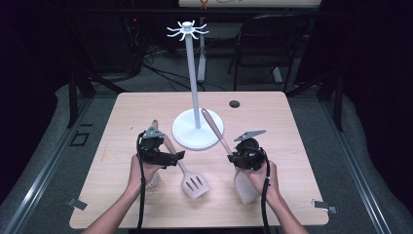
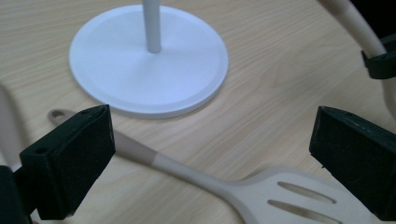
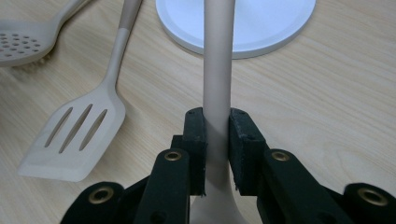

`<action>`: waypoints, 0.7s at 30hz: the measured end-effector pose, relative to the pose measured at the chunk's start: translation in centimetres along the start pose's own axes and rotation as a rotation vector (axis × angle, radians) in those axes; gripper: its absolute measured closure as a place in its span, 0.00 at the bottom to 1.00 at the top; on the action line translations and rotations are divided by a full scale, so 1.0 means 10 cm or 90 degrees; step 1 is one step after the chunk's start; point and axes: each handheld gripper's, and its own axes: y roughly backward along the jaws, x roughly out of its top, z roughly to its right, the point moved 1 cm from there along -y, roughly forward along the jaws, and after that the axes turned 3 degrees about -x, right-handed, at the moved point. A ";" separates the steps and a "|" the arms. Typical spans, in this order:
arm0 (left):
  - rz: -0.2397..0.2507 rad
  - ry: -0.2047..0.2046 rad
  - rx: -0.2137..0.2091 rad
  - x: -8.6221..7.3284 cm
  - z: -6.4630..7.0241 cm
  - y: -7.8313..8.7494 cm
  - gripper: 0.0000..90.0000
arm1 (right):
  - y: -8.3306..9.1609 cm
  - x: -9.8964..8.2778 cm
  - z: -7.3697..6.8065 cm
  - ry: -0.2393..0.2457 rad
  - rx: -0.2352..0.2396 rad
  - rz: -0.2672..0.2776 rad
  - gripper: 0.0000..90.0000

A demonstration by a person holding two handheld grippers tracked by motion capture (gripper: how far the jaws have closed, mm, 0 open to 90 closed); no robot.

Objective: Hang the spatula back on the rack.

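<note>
Beige spatula handle (image 3: 217, 70) sits clamped in right gripper (image 3: 217, 140); left gripper (image 2: 210, 154) gapes.

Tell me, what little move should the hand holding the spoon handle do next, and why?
Probably lift it a bit higher and tip the handle up toward the hooks on the white stand. The right tool is shut on the utensil's handle, whose end leans over the stand's base, while the hooks sit far above.
</note>
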 end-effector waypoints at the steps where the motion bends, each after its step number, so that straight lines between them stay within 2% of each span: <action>1: -0.003 -0.002 -0.003 0.01 0.01 -0.02 0.00 | 0.00 0.00 0.00 0.003 0.000 -0.002 0.87; 10: -0.017 -0.006 -0.039 0.19 0.19 -0.27 0.01 | 0.00 -0.01 -0.06 0.019 0.004 0.009 0.87; 21: -0.004 0.010 -0.099 0.41 0.32 -0.42 0.12 | -0.02 -0.02 -0.09 0.027 -0.002 0.019 0.87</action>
